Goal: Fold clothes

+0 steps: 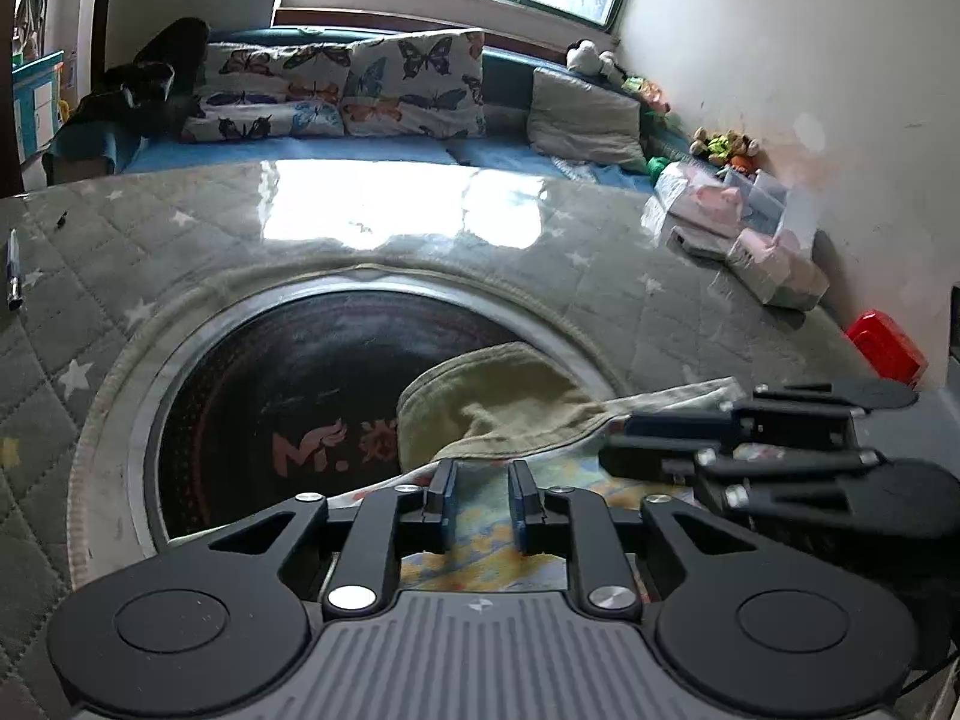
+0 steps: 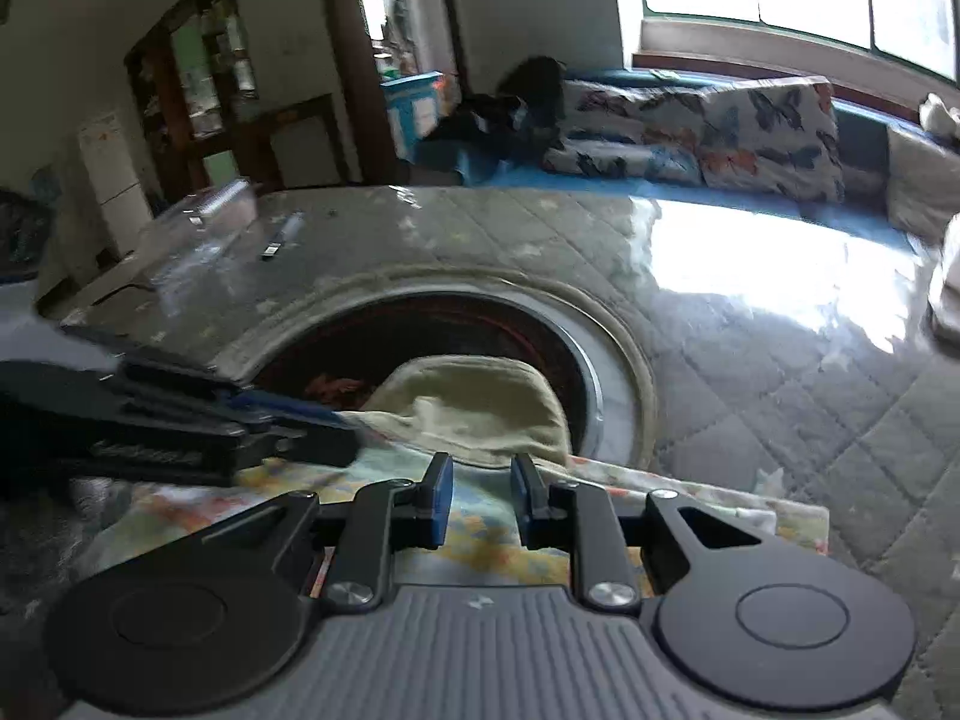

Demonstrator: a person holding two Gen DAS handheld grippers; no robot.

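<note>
Lying flat: patterned garment, olive collar over dark disc.

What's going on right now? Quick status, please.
Left gripper open, right gripper open, both over the patterned cloth. Olive garment lies part-folded across the round black panel. Nothing in the way.

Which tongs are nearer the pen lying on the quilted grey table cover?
Left. The left tongs hover over the colourful patterned cloth, on the side where the dark, silver-tipped pen lies. The right tongs sit on the far side of them, farther from it.
</note>
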